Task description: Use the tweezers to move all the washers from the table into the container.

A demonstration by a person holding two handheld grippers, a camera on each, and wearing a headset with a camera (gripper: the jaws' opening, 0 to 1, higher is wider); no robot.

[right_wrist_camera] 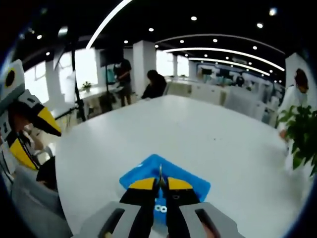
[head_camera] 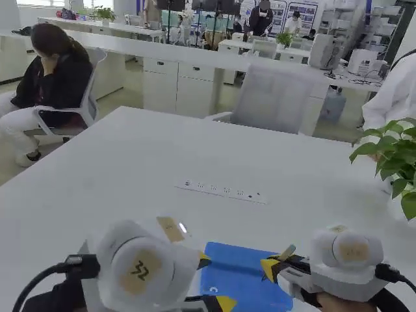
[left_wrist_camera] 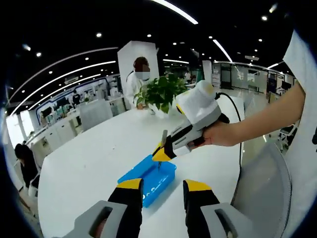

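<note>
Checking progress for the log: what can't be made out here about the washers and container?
Washers: specks in the blue plastic container, left gripper view, too small to count.
Container's near end: head view, cut by bottom edge, covered by the left gripper.
Container floor: right gripper view, behind the right gripper and thin metal tweezers.

Two tongs are counted, the left tongs (left_wrist_camera: 163,186) and the right tongs (right_wrist_camera: 159,184). One desk (head_camera: 130,169), one blue container (head_camera: 240,273), one pair of tweezers (left_wrist_camera: 164,136), one socket strip (head_camera: 221,191) and one potted plant (head_camera: 393,153) are also counted. The washers (right_wrist_camera: 159,208) are too small to be numbered.
</note>
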